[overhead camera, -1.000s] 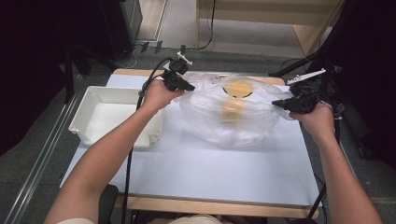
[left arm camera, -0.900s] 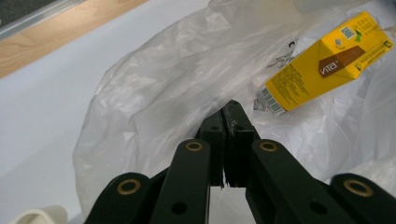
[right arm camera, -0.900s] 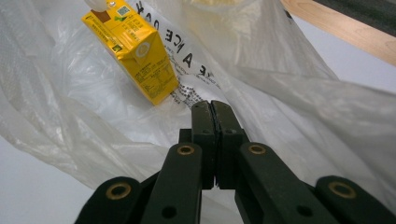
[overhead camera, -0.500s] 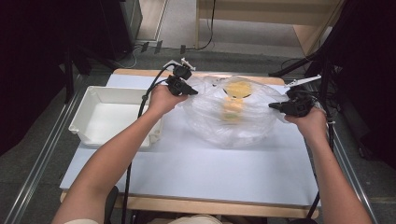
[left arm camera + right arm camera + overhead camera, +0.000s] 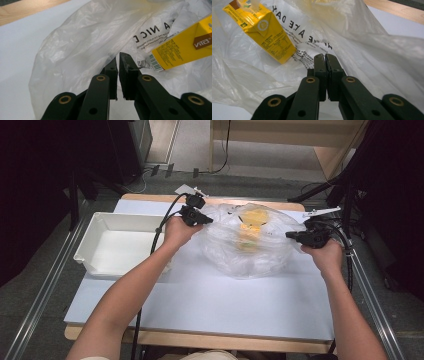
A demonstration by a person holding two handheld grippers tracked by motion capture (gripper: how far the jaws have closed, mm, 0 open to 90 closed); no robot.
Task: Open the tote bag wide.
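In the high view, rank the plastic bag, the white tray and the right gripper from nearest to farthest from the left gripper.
1. Plastic bag: pinched by the left gripper at its edge.
2. White tray: just beyond that hand, at the table's left.
3. Right gripper: across the bag, on its far side.

The clear plastic bag [image 5: 82, 47] carries black print. In the left gripper view it reads, upside down, "A NICE", with lines of small print beneath that are too fine to make out. In the right gripper view the same bag [image 5: 372, 42] shows, also inverted, "HAVE A" and "E DAY". The yellow drink carton [image 5: 185, 47] inside bears the brand "VITA" on a brown patch, plus a barcode and fine print that cannot be read.
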